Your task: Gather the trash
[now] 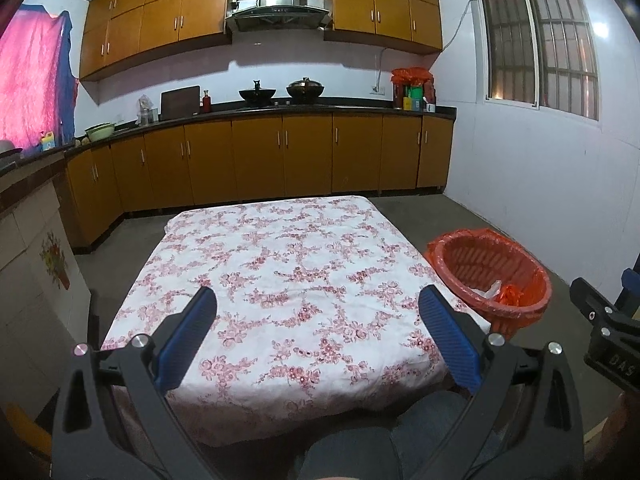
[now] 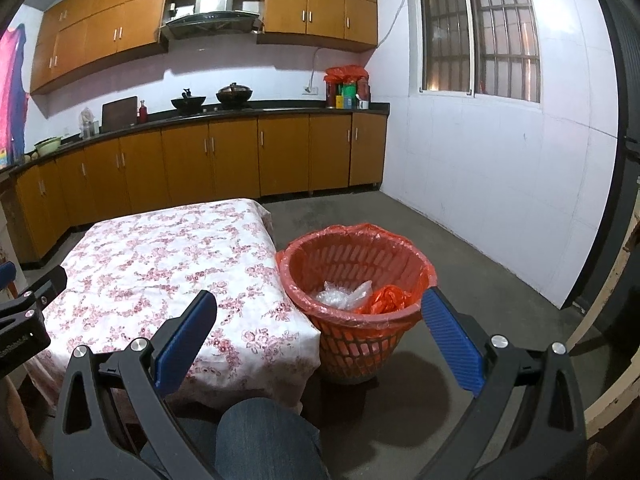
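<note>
While nothing is held between its blue pads, the left gripper [image 1: 318, 304] is seen spread wide above the near half of a table [image 1: 280, 280] covered by a white cloth with a red flower print. The right gripper [image 2: 320, 308] is likewise held apart and unloaded, poised over the table's right corner and the near rim of an orange basket [image 2: 356, 340] lined with an orange bag. Crumpled clear plastic [image 2: 344, 294] and an orange bag scrap [image 2: 386, 298] are seen lying inside that basket, which stands on the concrete floor just beside the table. Wooden cabinets [image 1: 256, 156] are ranged along the far wall.
</note>
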Demonstrator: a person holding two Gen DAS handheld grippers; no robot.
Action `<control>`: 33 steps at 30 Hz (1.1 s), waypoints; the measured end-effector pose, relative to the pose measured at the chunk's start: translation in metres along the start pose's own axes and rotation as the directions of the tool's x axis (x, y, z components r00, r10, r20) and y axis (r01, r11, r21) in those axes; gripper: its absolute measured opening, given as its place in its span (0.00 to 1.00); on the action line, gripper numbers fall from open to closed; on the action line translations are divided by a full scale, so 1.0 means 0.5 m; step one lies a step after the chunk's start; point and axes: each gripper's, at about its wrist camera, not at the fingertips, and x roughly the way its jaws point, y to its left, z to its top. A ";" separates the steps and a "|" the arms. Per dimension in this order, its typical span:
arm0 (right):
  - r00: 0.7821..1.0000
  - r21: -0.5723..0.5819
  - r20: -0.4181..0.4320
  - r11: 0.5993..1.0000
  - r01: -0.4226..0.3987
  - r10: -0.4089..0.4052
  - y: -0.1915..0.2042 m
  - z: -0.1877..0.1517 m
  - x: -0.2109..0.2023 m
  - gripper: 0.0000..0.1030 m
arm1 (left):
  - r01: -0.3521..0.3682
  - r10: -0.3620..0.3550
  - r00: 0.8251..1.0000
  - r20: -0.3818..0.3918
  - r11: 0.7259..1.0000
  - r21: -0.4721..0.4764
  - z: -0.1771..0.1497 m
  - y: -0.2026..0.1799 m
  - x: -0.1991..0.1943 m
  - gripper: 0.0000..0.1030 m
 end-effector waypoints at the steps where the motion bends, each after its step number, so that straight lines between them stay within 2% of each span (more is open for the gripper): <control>1: 1.000 0.002 -0.006 1.000 0.002 -0.002 -0.001 0.000 0.001 0.98 | 0.001 -0.001 1.000 -0.003 1.000 -0.001 -0.001 0.000 0.000 0.96; 33: 1.000 0.014 -0.020 1.000 0.022 -0.022 -0.011 -0.003 -0.001 0.98 | 0.018 -0.018 1.000 -0.011 1.000 0.000 -0.002 -0.011 -0.005 0.96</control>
